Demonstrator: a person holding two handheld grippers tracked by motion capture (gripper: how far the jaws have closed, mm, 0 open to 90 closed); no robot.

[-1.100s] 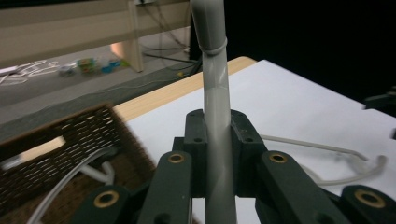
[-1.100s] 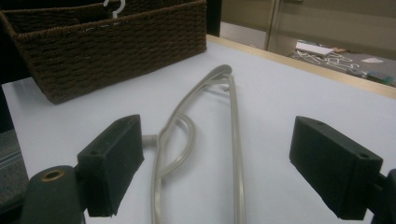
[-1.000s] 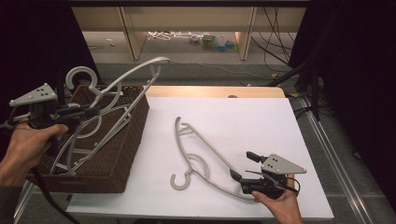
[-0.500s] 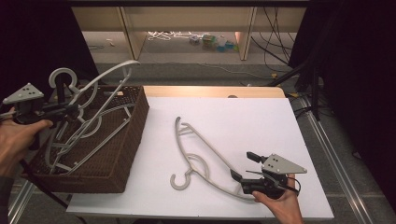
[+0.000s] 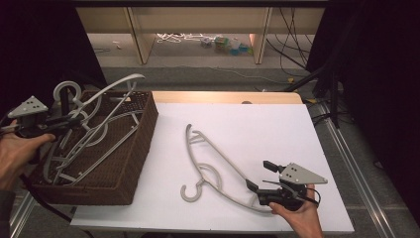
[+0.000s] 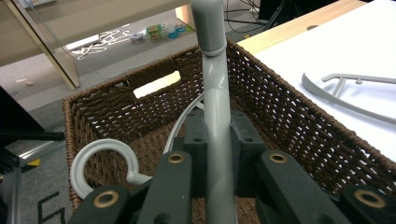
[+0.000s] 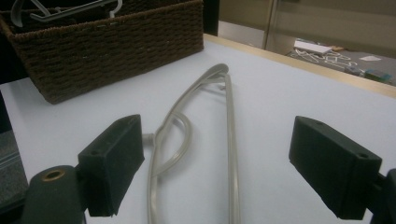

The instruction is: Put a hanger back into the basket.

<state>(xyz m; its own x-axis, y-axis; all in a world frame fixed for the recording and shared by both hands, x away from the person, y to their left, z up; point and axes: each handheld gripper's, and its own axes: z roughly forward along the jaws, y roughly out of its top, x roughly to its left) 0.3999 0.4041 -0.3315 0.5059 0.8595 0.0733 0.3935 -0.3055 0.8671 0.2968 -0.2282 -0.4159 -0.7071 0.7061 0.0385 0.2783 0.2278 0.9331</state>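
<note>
Over the basket: the left claw [image 5: 74, 120] is clenched on a grey plastic hanger [image 6: 216, 107], its jaws pinching the bar low in the left gripper view, with the hanger held tilted above the wicker basket [image 5: 141, 144].
Near the front edge: the right claw [image 5: 259, 178] is released, jaws spread wide, just beside the lower arm of the second hanger [image 5: 218, 171], which lies flat on the white tabletop [image 5: 277, 129].
Handling: both hangers look light, stiff and smooth, so I judge them easy to lift but likely to swing or slip in the pads when held far from the middle.
Where to hold: for the flat hanger, the straight lower bar between the spread jaws seems the best place; it is thin and lies close on the tabletop, so the pads probably have to come down on either side of it.
Hook: the flat hanger's hook [image 5: 188, 192] curls toward the front edge and could catch on the basket rim when carried over.
Inside the basket: several more hangers [image 5: 84, 148] lie tangled, one hook [image 6: 100, 163] resting against the wall; the held hanger may snag on them.
Surroundings: a shelf unit [image 5: 198, 29] and loose cables stand on the floor beyond the tabletop, well apart from the work.
</note>
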